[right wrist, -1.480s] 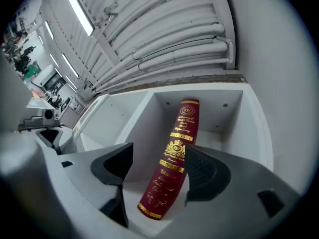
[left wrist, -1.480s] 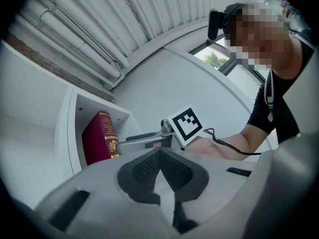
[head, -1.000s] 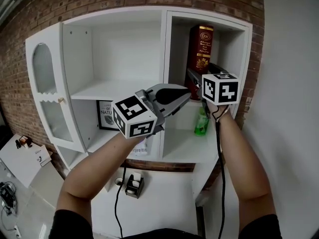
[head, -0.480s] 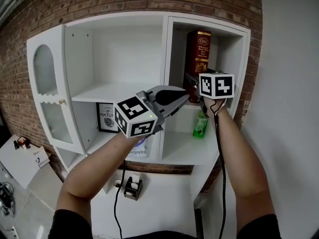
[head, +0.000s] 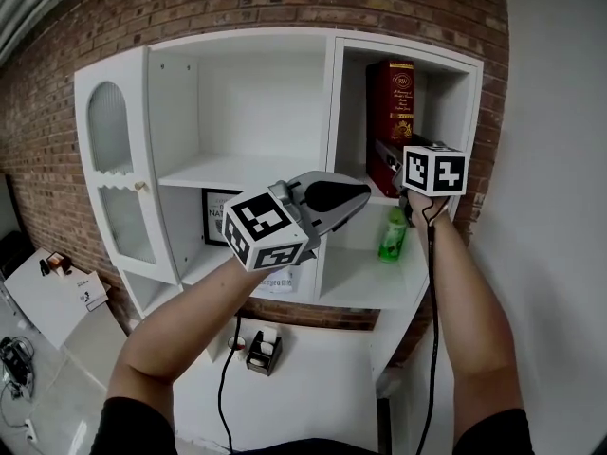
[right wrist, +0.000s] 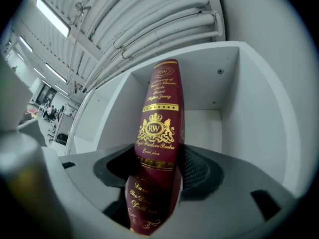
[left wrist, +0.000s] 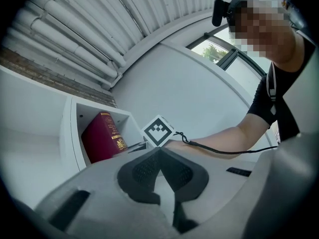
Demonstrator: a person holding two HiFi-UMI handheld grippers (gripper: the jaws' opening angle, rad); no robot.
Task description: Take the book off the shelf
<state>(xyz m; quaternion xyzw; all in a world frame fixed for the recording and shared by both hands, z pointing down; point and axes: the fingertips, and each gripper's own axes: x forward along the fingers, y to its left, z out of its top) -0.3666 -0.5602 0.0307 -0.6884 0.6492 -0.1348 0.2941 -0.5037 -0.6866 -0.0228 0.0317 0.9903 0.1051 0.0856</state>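
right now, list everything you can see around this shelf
shelf unit: 1, white, against the brick wall
cabinet door: 1, white, open at the unit's left
book: 1, dark red with gold print, standing in top right compartment
bottle: 1, green, compartment below the book
framed print: 1, black frame, lower left compartment
caddy: 1, black, ledge below the shelves
left gripper: 1, grey, shut, empty, before the shelves
right gripper: 1, grey, jaws closing, book between them
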